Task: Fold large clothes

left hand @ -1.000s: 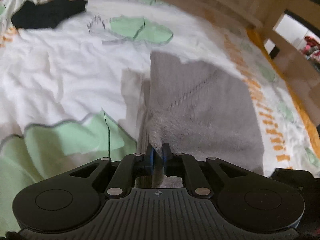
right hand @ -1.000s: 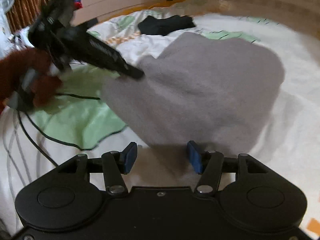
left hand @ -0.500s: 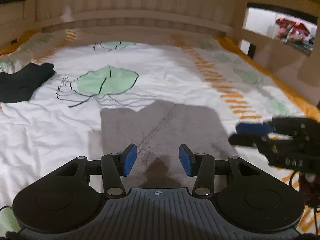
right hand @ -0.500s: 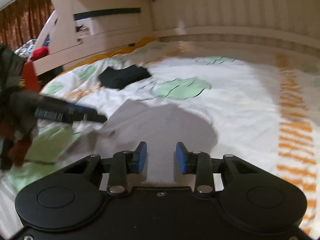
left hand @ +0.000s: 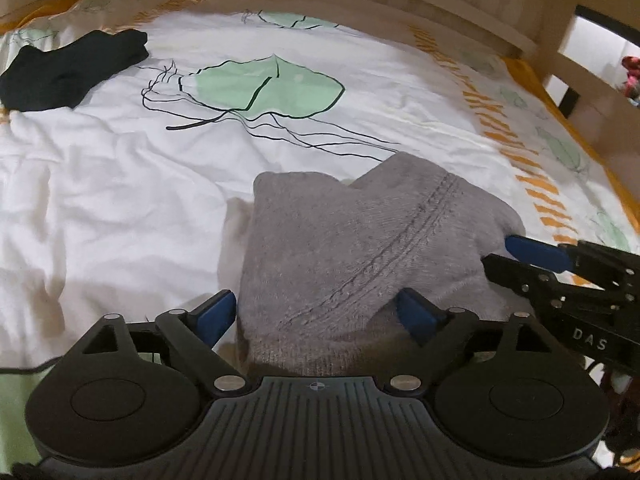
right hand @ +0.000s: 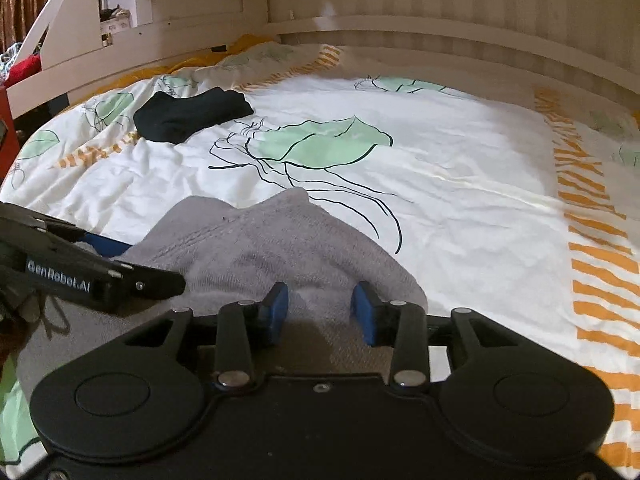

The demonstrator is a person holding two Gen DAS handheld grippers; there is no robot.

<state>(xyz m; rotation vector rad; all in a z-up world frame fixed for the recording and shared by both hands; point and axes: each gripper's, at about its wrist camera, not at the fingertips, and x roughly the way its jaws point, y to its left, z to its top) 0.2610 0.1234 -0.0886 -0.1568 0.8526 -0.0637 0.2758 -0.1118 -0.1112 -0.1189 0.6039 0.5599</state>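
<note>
Right view only: shelf unit [right hand: 132,4] past bed's [right hand: 460,184] far left corner. One grey sweater [left hand: 360,248] near bed's front edge, one black garment [left hand: 72,68] far left. Left hand-held gripper [left hand: 316,314] spreading astride sweater; right hand-held gripper [right hand: 320,306] opening, sweater between, unpinched.

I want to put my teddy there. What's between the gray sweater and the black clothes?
Only bedsheet, with a printed green jellyfish, lies between the gray sweater and the black clothes; both views show it.

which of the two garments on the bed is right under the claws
The grey knit garment, lying bunched just ahead of both claws. The black garment lies far off near the bed's far left corner.
</note>
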